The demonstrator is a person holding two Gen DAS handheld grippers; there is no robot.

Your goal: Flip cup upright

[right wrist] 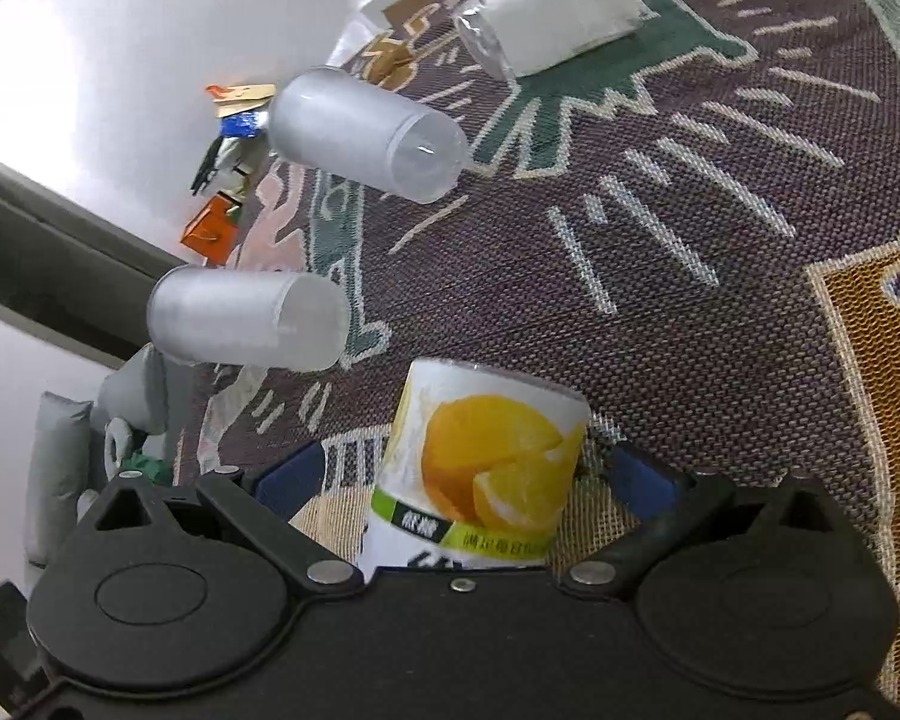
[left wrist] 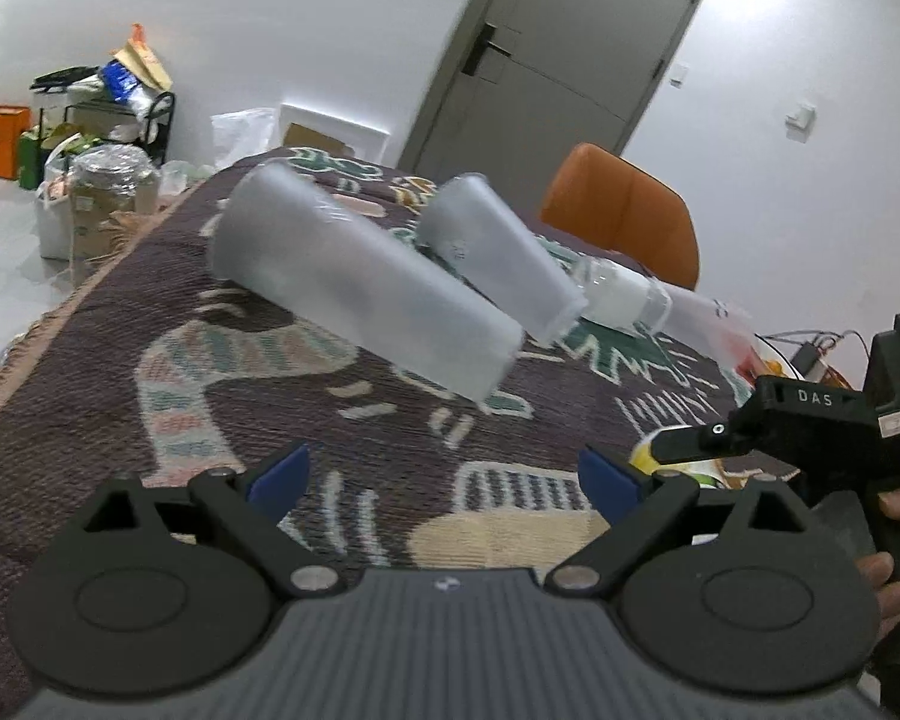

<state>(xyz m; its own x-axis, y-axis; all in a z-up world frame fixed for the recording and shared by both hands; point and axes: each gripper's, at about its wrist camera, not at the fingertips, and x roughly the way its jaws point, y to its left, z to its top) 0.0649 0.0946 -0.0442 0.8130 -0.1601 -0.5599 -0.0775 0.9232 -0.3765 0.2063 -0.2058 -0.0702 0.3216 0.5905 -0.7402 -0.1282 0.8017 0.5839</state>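
Two frosted translucent cups stand upside down on the patterned cloth; the nearer one and the farther one. A clear cup with a white lining lies on its side beyond them. My left gripper is open and empty, well short of the nearer frosted cup. My right gripper is open, its blue pads on either side of a lemon-printed cup without clearly touching it. The right gripper also shows in the left wrist view.
The table is covered by a dark patterned woven cloth. An orange chair stands behind the table. Bags and boxes clutter the floor at the far left. A grey door is in the back wall.
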